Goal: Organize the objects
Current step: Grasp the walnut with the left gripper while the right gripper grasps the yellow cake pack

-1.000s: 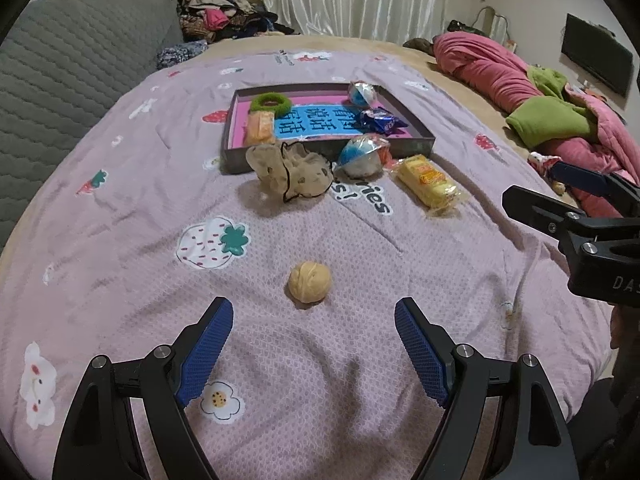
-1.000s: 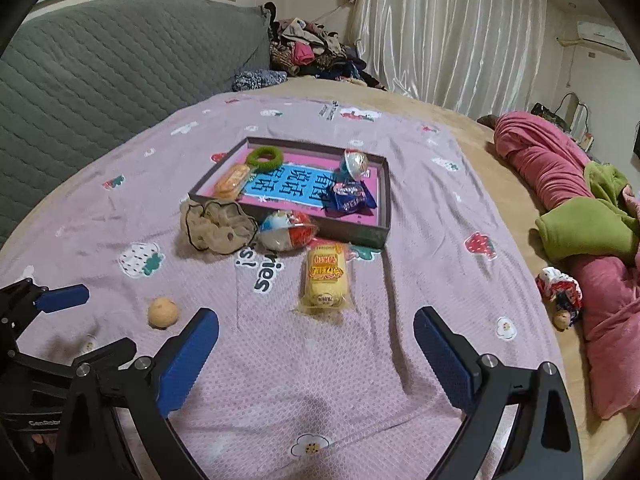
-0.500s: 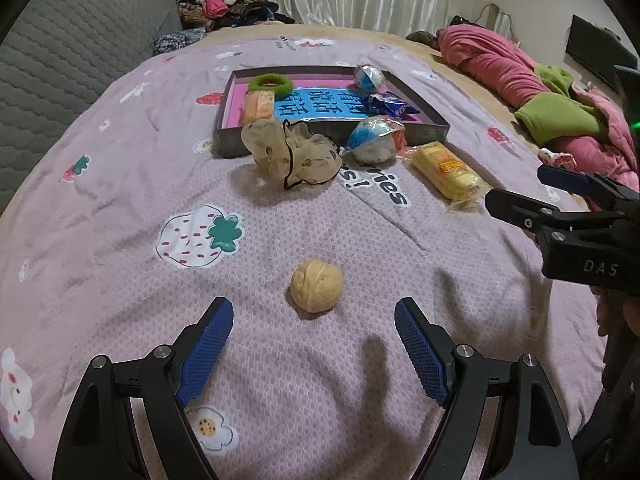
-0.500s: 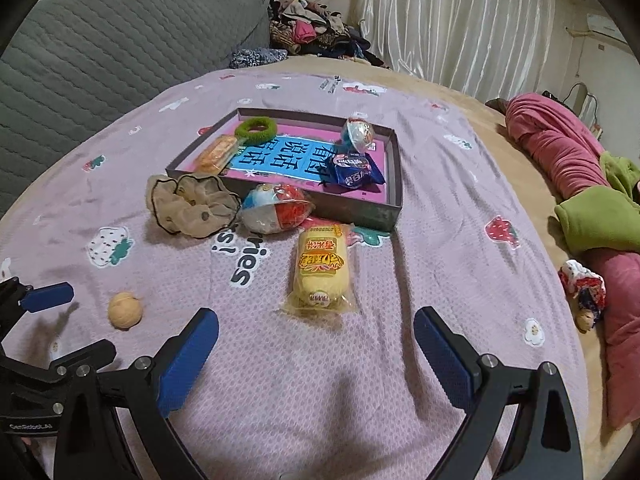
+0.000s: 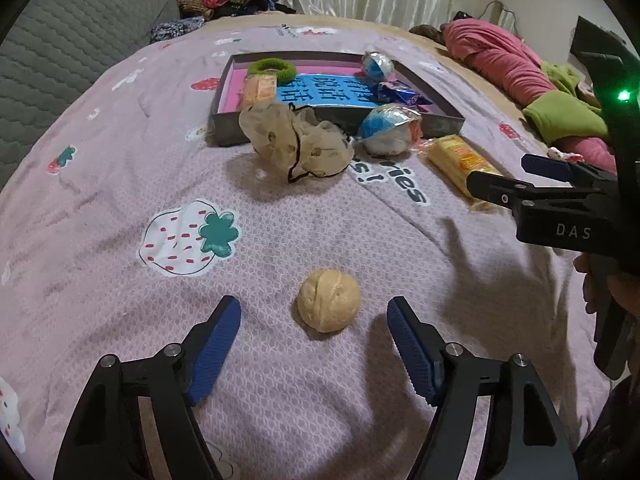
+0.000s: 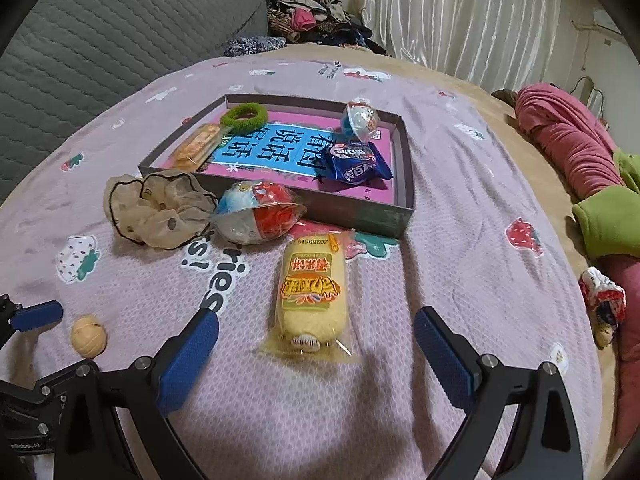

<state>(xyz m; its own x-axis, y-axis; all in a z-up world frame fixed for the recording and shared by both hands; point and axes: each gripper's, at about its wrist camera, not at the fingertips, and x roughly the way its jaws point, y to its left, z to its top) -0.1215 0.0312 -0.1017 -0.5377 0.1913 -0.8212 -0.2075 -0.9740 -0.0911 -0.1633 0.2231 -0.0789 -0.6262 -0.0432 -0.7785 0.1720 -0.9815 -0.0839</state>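
Walnut (image 5: 329, 301) untouched between closing left gripper (image 5: 314, 322) jaws, right gripper (image 6: 316, 338) wide, yellow packet (image 6: 312, 292) partly hidden leftward.

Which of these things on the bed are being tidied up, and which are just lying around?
Being tidied: walnut, yellow snack pack, beige scrunchie, wrapped ball, box tray.
Just lying about: pink blanket, green cloth, clothes pile.

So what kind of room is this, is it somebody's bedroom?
Most likely a bedroom. Everything sits on a bed with a strawberry-print sheet, there's a grey padded headboard behind it, and a pile of clothes by the curtains.
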